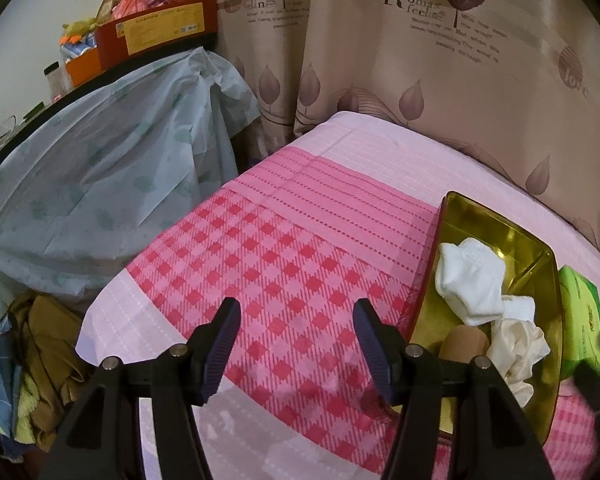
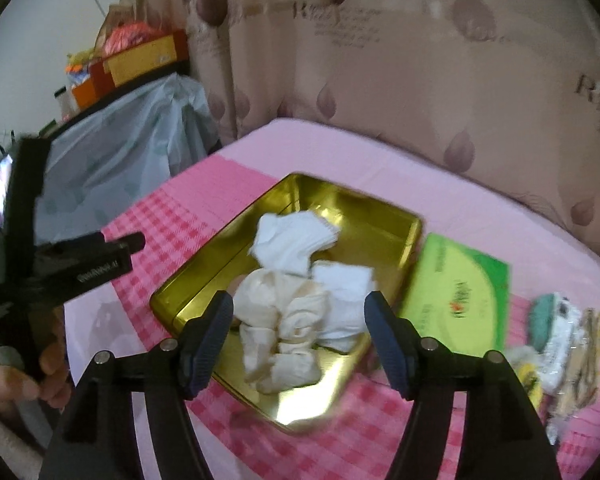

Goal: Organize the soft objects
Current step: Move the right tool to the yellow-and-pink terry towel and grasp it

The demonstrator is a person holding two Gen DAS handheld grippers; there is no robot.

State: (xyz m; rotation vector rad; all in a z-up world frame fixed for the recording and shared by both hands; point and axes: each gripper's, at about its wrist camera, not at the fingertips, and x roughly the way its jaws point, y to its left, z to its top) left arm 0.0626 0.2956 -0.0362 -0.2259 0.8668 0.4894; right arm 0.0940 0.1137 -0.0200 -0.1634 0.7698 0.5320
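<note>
Tin: we see the gold tin point(image 2: 384, 236) at frame centre, collecting white and cream cloths point(image 2: 288, 312).
Right gripper point(image 2: 298, 338): released, empty, lower centre above the cloths.
Left gripper point(image 1: 296, 346): spread, idle over the checked cover point(image 1: 284, 248).

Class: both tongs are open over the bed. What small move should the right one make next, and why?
Probably swing the right tongs toward the soft pile beyond the green box: they hold nothing, the cloths already lie in the gold tin, and that pile remains outside.
</note>
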